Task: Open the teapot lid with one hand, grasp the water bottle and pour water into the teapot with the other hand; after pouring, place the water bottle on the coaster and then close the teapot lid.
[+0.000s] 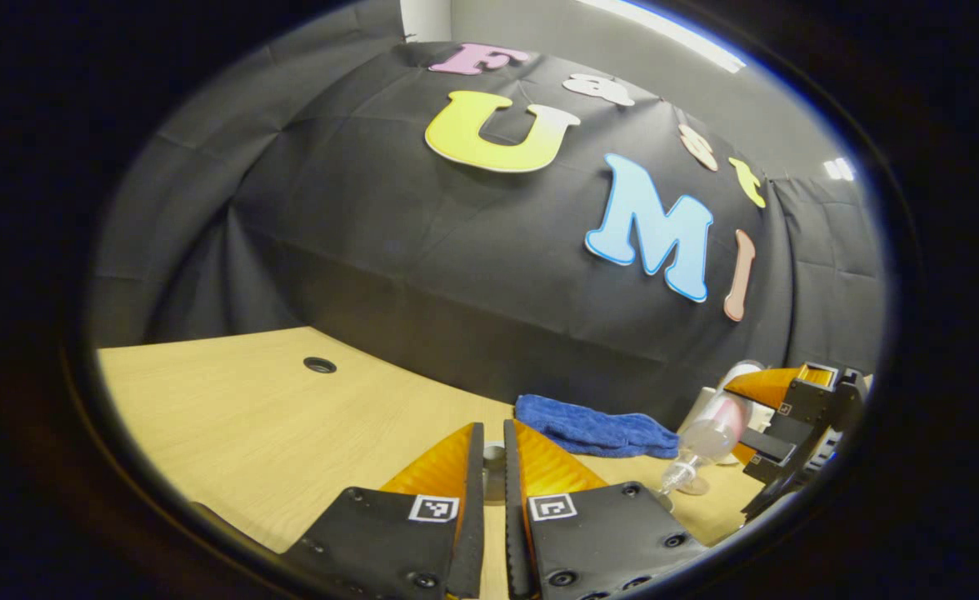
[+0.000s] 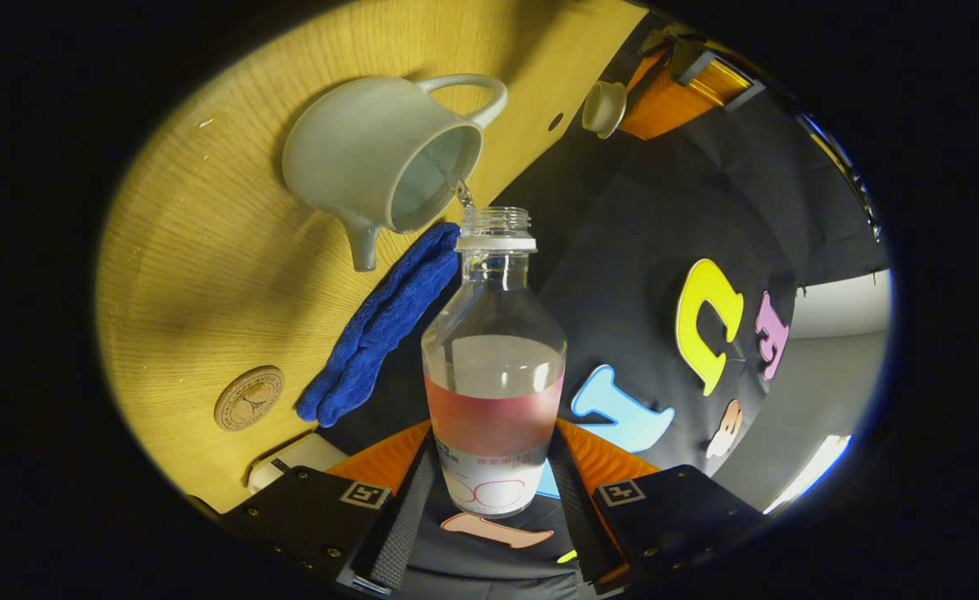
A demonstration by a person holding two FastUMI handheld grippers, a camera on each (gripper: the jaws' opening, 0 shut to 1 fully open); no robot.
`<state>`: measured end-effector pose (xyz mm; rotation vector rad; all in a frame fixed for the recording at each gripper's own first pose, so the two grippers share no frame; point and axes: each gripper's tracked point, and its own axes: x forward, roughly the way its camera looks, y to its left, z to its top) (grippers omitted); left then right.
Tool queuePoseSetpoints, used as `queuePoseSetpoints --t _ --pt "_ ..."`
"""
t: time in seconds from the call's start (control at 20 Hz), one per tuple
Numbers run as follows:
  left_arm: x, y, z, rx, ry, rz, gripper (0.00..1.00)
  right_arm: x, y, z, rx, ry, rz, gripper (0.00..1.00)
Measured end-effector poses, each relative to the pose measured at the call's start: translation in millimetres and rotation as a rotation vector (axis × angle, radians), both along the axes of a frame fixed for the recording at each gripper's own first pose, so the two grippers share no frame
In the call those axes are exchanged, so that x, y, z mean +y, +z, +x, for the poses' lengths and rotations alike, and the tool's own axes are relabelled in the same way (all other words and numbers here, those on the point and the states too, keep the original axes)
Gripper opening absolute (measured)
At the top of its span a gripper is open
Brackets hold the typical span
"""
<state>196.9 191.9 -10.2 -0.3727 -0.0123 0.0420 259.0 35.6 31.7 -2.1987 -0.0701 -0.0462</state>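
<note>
My right gripper is shut on a clear water bottle with a pink label. The bottle is tipped over, capless, and partly full. A thin stream of water runs from its mouth into the open white teapot, which stands on the wooden table. My left gripper is shut on the small white teapot lid, held up and away from the pot. The right gripper view shows that lid in the left gripper beyond the teapot. The tilted bottle and right gripper sit at the far right of the left gripper view.
A round wooden coaster lies on the table beside a folded blue towel. A white object sits near the right gripper's finger. The towel lies against the booth wall, and a cable hole marks the tabletop.
</note>
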Motion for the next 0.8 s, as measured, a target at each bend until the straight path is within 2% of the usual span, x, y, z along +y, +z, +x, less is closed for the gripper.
queuePoseSetpoints --t 0.1,0.15,0.25,0.8 --pt "0.4 -0.9 0.6 0.001 -0.002 -0.007 0.2 1.8 2.2 1.0 -0.013 0.012 -0.018 0.75" --pt "-0.8 -2.9 1.6 0.003 -0.003 -0.01 0.17 1.9 2.9 2.0 -0.016 0.014 -0.017 0.75" --pt "-0.9 -3.6 2.1 0.006 -0.006 -0.012 0.2 2.0 4.9 2.4 -0.025 0.018 -0.023 0.75" --pt "-2.2 -5.1 2.8 0.01 -0.009 -0.016 0.2 11.0 16.4 2.1 -0.063 0.06 -0.115 0.75"
